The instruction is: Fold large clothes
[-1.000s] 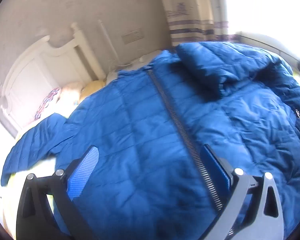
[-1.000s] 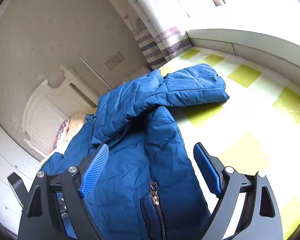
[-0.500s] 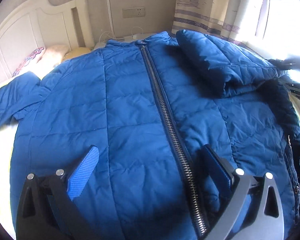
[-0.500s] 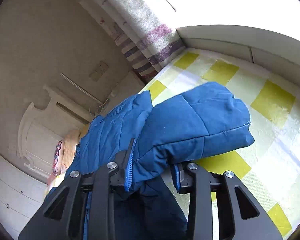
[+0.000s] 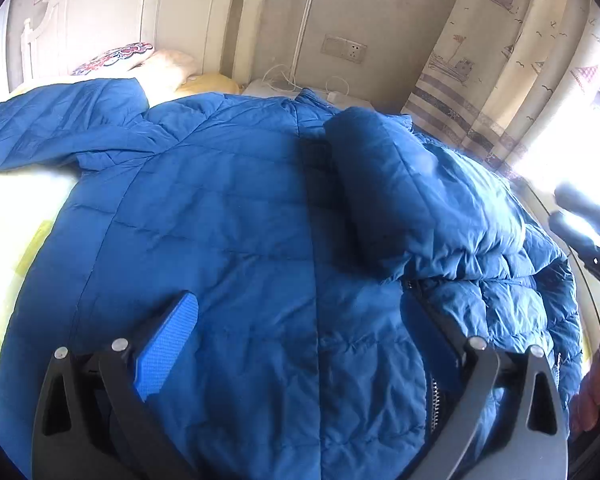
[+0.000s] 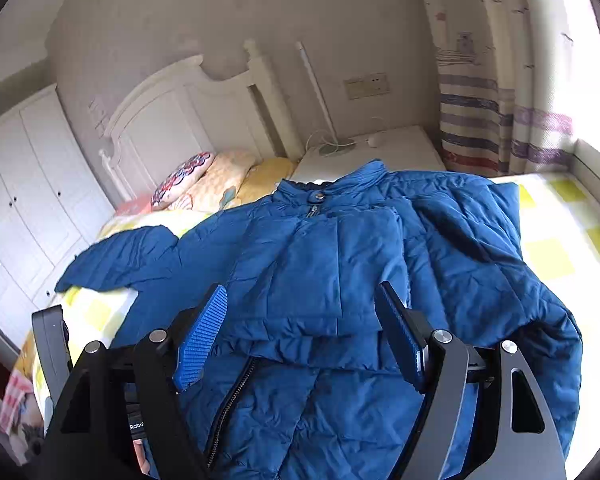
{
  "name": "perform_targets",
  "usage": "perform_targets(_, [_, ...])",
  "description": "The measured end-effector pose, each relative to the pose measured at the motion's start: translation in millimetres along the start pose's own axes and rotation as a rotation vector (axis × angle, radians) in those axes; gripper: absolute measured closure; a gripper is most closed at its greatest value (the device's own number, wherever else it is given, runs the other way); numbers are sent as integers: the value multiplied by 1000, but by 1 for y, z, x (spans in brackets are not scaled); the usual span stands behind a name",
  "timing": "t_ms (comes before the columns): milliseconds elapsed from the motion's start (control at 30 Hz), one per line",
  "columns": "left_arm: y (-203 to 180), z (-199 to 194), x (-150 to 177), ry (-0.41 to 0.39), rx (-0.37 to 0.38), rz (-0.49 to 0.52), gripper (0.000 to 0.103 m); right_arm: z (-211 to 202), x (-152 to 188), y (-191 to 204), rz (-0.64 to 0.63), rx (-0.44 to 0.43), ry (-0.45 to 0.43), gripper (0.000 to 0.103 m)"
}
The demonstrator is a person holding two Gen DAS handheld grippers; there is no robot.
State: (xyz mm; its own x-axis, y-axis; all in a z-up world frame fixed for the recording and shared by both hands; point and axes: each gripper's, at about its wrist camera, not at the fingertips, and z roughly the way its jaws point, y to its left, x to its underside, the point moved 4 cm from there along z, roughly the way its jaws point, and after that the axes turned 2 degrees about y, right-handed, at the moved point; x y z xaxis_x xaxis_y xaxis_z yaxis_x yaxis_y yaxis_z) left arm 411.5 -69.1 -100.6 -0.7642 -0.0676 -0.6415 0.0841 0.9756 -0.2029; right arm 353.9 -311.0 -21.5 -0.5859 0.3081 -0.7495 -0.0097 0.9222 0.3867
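A large blue quilted jacket (image 5: 236, 240) lies front-up on the bed, collar toward the headboard; it also shows in the right wrist view (image 6: 320, 272). Its right sleeve (image 5: 384, 184) is folded over the chest, across the zipper (image 6: 228, 404). Its left sleeve (image 5: 56, 120) stretches out to the side on the sheet. My left gripper (image 5: 304, 340) is open and empty, just above the jacket's lower front. My right gripper (image 6: 300, 328) is open and empty, above the folded sleeve (image 6: 324, 264).
A yellow-checked sheet (image 6: 560, 248) covers the bed. Pillows (image 6: 216, 180) lie against the white headboard (image 6: 188, 112). A white nightstand (image 6: 380, 152) with cables stands beside a striped curtain (image 6: 484, 120). White wardrobes (image 6: 24, 200) stand on the left.
My right gripper carried the right sleeve over the chest, let it go and opened. My left gripper stayed open while its view swung toward the headboard.
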Motion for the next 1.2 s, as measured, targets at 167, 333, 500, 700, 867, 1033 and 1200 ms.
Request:
perform_targets(167, [-20, -2, 0, -21, -73, 79, 3, -7, 30, -67, 105, 285, 36, 30])
perform_targets(333, [-82, -15, -3, -145, -232, 434, 2, -9, 41, -104, 289, 187, 25, 34])
perform_targets(500, [-146, 14, -7, -127, -336, 783, 2, -5, 40, -99, 273, 222, 47, 33])
perform_targets(700, [-155, 43, -39, -6, -202, 678, 41, -2, 40, -95, 249, 215, 55, 25])
perform_targets(867, [-98, 10, -69, -24, 16, 283, 81, -6, 42, -100, 277, 181, 41, 23])
perform_targets(1033, [29, -7, -83, 36, 218, -240, 77, -7, 42, -102, 289, 165, 35, 20])
perform_targets(1200, [97, -11, -55, 33, 9, -254, 27, -7, 42, -102, 294, 159, 36, 20])
